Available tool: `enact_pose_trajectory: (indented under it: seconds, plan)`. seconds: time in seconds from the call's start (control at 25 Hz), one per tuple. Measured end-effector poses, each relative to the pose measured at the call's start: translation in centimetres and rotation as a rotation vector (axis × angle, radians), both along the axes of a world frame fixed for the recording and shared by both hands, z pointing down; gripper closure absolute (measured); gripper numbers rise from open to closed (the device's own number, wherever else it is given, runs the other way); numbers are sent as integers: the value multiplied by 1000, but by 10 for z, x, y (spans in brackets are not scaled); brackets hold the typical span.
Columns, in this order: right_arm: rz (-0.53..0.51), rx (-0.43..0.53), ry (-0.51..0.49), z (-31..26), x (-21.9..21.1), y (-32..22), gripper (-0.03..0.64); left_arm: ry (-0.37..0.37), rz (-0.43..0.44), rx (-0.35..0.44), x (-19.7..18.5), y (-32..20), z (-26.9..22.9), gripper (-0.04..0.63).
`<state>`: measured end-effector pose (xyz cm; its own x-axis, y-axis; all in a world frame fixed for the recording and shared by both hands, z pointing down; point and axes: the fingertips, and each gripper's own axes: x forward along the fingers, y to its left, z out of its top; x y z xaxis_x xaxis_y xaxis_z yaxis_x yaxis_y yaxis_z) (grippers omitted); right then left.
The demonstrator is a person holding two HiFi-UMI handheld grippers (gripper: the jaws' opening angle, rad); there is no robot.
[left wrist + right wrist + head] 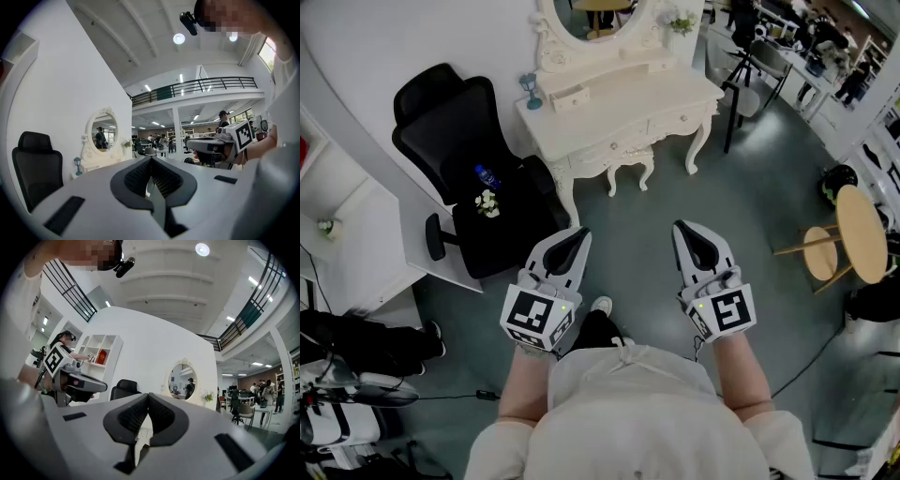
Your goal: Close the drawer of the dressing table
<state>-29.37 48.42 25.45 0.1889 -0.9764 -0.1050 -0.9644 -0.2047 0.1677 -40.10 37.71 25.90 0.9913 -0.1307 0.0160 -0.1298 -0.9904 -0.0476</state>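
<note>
The cream dressing table with its oval mirror stands against the white wall, well ahead of me. A small drawer in its upper left tier sticks out from its front. My left gripper and right gripper hang side by side above the grey floor, far short of the table. Both point toward it, jaws shut with nothing between them. In the left gripper view the table shows at the left beyond the closed jaws. In the right gripper view the mirror shows above them.
A black office chair carrying a blue bottle and small flowers stands left of the table. A matching stool sits under the table. A white shelf unit is at the left, a round wooden table at the right.
</note>
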Motion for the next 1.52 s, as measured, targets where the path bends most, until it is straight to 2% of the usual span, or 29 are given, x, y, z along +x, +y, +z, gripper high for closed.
enact_pose_trajectory:
  seconds: [0.48,0.64,0.72,0.76,0.8,0.84,0.92,1.0,1.28,1.52]
  plan:
    - [6,-31,16,7,-1,-1,614,-17,-17,-45,0,1,9,578]
    - [33,-21,-18,13,8,3,612,-21,-21,-42,5,4,13,578]
    - [31,-20,-27,15,12,3,611,0,-32,-38,9,2,11,573]
    - [26,-20,-27,15,15,2,611,20,-42,-45,13,0,8,496]
    - [21,-18,-27,15,17,0,611,40,-51,-60,17,-4,6,331]
    - [16,-15,-29,14,20,-2,611,58,-60,-79,22,-9,4,272]
    - [9,-11,-34,13,28,-8,611,71,-83,-107,31,-20,3,255]
    - [7,-12,-39,15,40,-17,611,55,-108,-101,42,-33,6,252]
    - [-6,-55,-57,38,95,-65,611,-76,-144,-67,96,-89,39,252]
    - [-10,-118,-36,45,159,-140,611,-79,-134,-103,163,-159,50,253]
